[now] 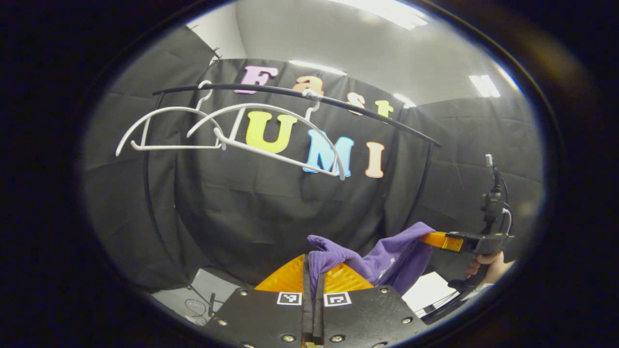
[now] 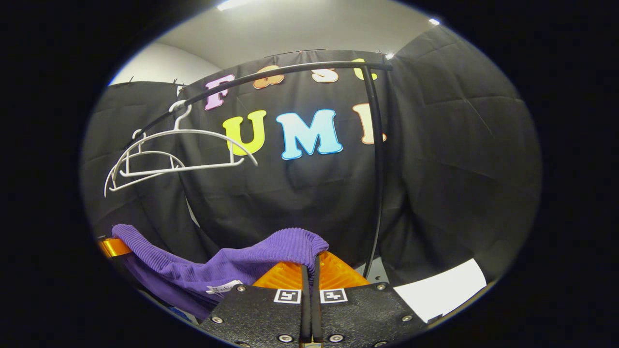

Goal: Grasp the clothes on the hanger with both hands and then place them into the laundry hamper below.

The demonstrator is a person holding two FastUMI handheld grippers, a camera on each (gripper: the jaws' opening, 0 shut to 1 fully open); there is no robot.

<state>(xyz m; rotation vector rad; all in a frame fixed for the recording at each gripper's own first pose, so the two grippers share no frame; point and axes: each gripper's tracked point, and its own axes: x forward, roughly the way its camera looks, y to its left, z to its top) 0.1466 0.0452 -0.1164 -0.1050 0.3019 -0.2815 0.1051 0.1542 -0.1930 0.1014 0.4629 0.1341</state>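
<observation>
- Left tongs [image 1: 313,270] pressed together on a bunched edge of the purple garment [image 1: 387,256], the cloth pinched between both fingers at the bottom of the left gripper view
- Right tongs [image 2: 309,268] likewise clamped on another fold of the same purple garment [image 2: 217,263], the ribbed cloth rising over the finger tips
- Garment stretched between the two tongs, sagging a little in the middle, off the hangers and well below them
- Seen from the left tongs: right tongs [image 1: 437,240] far to the right, gripping the other end, with a hand [image 1: 491,268] under the handle
- Two bare white hangers [image 1: 227,130] up and to the left of both tongs, hooked on the black rail [image 1: 338,101]
- Black upright post [image 2: 376,169] of the rail just right of the right tongs, behind them
</observation>
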